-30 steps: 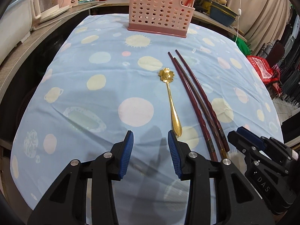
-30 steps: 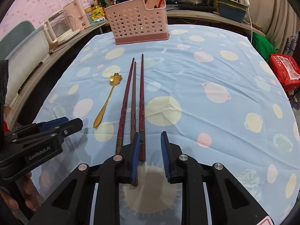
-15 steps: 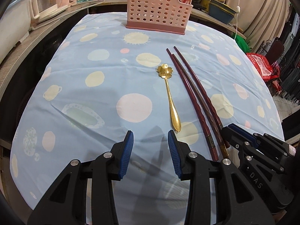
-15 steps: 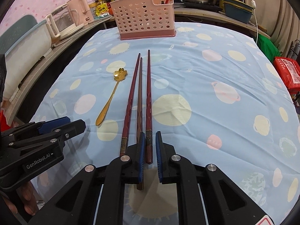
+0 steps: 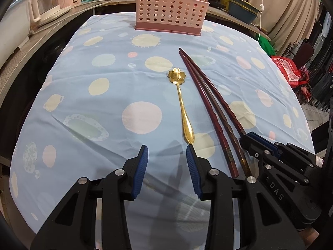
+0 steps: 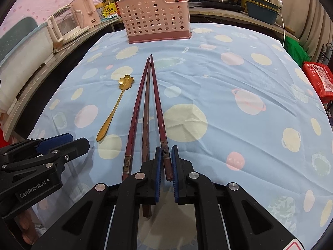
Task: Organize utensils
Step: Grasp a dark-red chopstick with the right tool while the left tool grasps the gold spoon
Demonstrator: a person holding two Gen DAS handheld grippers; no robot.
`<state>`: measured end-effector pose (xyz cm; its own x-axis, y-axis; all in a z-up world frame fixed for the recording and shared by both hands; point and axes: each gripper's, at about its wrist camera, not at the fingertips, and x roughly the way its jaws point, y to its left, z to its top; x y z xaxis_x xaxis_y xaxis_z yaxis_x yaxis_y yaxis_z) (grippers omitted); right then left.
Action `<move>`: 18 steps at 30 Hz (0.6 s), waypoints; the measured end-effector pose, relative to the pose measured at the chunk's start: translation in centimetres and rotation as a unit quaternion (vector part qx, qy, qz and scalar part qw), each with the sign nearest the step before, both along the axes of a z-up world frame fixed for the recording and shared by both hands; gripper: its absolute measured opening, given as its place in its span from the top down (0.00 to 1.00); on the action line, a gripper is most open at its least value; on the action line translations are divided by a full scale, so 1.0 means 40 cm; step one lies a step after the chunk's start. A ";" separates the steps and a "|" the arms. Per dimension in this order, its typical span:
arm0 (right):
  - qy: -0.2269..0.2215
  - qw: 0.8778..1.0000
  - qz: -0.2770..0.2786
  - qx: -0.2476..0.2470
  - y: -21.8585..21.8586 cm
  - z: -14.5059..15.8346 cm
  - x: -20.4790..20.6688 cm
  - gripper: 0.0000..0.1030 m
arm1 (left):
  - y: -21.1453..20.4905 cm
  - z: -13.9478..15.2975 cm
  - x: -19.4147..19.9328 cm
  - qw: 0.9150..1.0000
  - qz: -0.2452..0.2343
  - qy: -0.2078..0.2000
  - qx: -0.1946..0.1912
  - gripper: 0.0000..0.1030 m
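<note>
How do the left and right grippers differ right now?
The left gripper is open with nothing between its pads; the right gripper is shut on the rightmost chopstick. The left gripper sits just short of the gold spoon handle's end; the right gripper sits over the chopsticks' thick ends. Both have black frames with blue pads and point toward the pink holder.

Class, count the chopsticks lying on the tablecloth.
3, side by side right of the spoon: left chopstick, middle chopstick, and right chopstick, its near end between the right gripper jaws.
</note>
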<state>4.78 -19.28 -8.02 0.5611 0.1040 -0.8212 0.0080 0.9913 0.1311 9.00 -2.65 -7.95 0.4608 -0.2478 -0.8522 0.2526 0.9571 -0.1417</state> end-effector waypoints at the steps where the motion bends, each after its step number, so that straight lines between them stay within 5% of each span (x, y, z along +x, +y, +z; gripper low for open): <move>1: 0.000 1.000 -0.001 0.000 0.000 -0.001 0.000 0.93 | -0.003 0.002 -0.002 1.000 -0.001 -0.001 0.000 0.65; 18: 0.000 0.999 -0.028 0.016 -0.058 0.006 -0.024 0.93 | -0.115 -0.012 -0.029 0.998 -0.058 0.023 -0.024 0.64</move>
<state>3.83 -21.59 -7.78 0.5673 0.0989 -0.8176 0.0632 0.9846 0.1630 7.84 -7.26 -8.45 0.3879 -0.3386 -0.8572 0.3541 0.9135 -0.2006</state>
